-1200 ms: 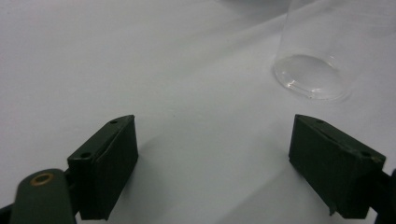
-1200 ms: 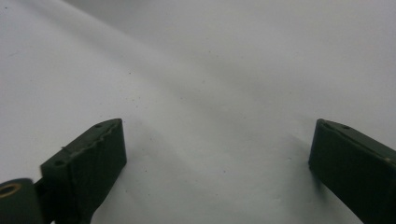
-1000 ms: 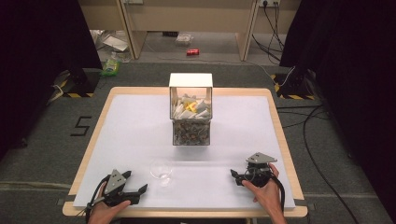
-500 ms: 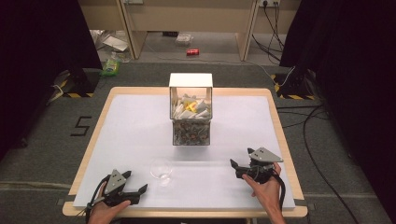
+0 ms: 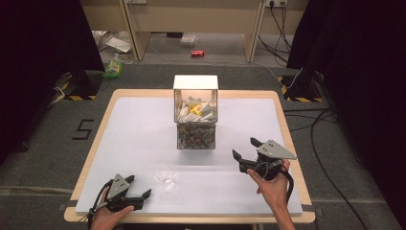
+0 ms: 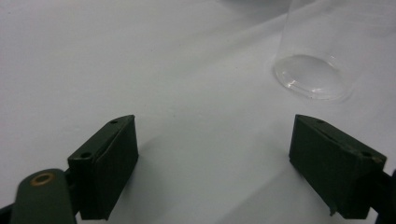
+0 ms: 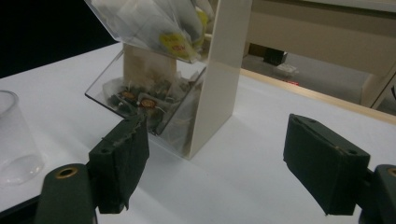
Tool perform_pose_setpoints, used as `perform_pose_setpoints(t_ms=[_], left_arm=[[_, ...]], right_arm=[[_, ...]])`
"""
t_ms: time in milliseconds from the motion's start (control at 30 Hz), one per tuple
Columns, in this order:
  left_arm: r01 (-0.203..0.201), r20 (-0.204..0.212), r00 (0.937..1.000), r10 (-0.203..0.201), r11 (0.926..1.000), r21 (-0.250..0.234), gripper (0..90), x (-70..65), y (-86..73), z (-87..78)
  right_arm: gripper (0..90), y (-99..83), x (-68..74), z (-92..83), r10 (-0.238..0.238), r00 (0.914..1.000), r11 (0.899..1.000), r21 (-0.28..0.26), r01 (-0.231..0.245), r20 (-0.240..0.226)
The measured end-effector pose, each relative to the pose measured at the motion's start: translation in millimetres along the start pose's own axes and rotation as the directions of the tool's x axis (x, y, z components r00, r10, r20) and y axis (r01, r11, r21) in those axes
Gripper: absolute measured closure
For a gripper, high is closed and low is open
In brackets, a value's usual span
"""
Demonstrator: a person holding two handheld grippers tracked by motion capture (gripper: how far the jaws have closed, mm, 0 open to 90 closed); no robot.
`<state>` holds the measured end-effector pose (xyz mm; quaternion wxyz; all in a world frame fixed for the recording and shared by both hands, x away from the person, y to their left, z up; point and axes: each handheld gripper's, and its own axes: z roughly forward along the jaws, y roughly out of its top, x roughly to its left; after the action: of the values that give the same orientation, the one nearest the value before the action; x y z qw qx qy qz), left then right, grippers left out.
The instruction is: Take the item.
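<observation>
Grey floor (image 5: 43, 143), painted "5" (image 5: 82, 129)

right tool (image 5: 243, 149) lifted off table (image 5: 143, 124), jaws narrowing

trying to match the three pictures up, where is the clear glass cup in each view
High view: the glass cup stands on the white table top near the front edge, in front of the tea bag box.
Left gripper view: upper right, just beyond the open jaws.
Right gripper view: at the left edge, left of the box.
Shared landmark: the white table top.
</observation>
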<state>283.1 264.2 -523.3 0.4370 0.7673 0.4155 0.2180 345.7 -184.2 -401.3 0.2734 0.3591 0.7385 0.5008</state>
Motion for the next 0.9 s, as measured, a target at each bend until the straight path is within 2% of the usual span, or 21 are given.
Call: perform_pose_setpoints(t_ms=[533, 900], left_arm=[[-0.002, -0.001, 1.0000, 0.002, 1.0000, 0.003, 14.6, 0.1, 0.1, -0.2], [-0.005, -0.001, 1.0000, 0.005, 1.0000, 0.002, 14.7, 0.3, 0.1, -0.2]], right_arm=[[28.7, 37.9, 2.8, 4.4, -0.020, 0.9996, 0.998, -0.063, 0.019, -0.019], [30.6, 61.4, 9.8, 10.4, -0.035, 0.9986, 0.995, -0.093, 0.032, -0.038]])
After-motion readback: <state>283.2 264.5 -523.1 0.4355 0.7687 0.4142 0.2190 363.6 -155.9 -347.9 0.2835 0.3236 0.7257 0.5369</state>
